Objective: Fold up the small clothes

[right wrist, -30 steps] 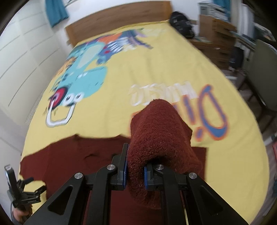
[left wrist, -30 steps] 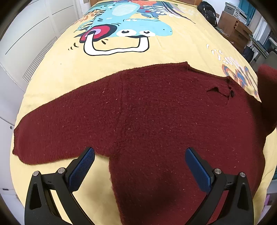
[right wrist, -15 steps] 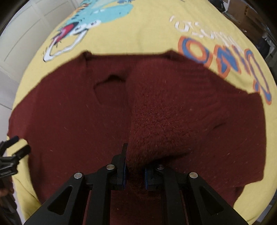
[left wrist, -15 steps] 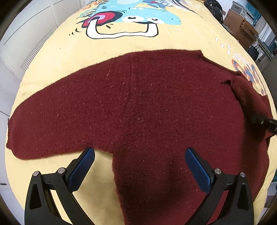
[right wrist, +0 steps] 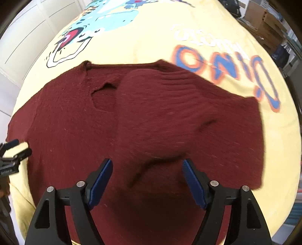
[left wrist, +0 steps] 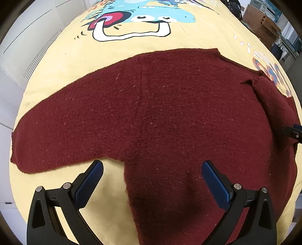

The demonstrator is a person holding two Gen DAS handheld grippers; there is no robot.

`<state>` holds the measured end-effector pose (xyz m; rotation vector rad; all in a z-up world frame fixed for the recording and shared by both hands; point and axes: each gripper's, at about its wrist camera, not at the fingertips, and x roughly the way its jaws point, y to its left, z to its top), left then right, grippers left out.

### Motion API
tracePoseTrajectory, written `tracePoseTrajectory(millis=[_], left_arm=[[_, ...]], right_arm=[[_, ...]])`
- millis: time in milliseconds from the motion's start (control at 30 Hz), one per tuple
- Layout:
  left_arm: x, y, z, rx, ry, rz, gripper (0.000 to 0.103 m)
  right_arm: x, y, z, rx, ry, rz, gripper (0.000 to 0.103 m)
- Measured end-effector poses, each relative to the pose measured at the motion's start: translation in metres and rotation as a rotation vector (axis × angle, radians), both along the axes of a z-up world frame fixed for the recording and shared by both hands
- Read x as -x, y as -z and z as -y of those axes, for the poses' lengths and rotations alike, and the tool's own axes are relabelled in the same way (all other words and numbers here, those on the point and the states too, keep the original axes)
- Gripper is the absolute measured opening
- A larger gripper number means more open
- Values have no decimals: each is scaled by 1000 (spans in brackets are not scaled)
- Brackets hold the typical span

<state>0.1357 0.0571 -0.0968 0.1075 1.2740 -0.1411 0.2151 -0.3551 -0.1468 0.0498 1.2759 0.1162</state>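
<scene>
A dark red knitted sweater (left wrist: 169, 116) lies flat on a yellow cartoon-print bedspread (left wrist: 56, 62). Its left sleeve (left wrist: 56, 135) stretches out to the left. Its right sleeve (right wrist: 166, 116) lies folded across the body. My left gripper (left wrist: 152, 181) is open and empty above the left armpit area. My right gripper (right wrist: 147, 177) is open and empty just above the folded sleeve's cuff. The left gripper also shows at the left edge of the right wrist view (right wrist: 13, 152).
The bedspread (right wrist: 151, 37) has a blue dinosaur print (left wrist: 151, 15) and orange-blue lettering (right wrist: 226, 64). White wardrobe doors (left wrist: 22, 37) stand to the left. Cardboard boxes and shelves (left wrist: 264, 24) stand to the right of the bed.
My right gripper carried the right sleeve over the sweater's body, lowered it and opened, letting the sleeve go. My left gripper stayed open and moved slightly closer.
</scene>
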Motion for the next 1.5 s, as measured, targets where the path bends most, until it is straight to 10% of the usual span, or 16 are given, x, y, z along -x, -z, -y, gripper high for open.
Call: tracePoseTrajectory(millis=[333,667,1067,1267,1400,1500], left_arm=[[-2,-13,65,-1,132,22,102],[-6,-31,225,11,427,57,102],[-34,42,329,-127,579,-43,101],[-49,68,326,-142,562,-57,69],[-60,62,306,-131,530,-26,18],[-75,52,282,-69,476,-19,14]], right_arm=[[52,18,113,75,209,-35,79],[61,43,154,40,290,-71,79],[58,57,160,-2,306,-83,79],[54,62,156,3,304,-88,79],[54,56,152,10,318,-65,79],[50,49,152,8,335,-43,79]])
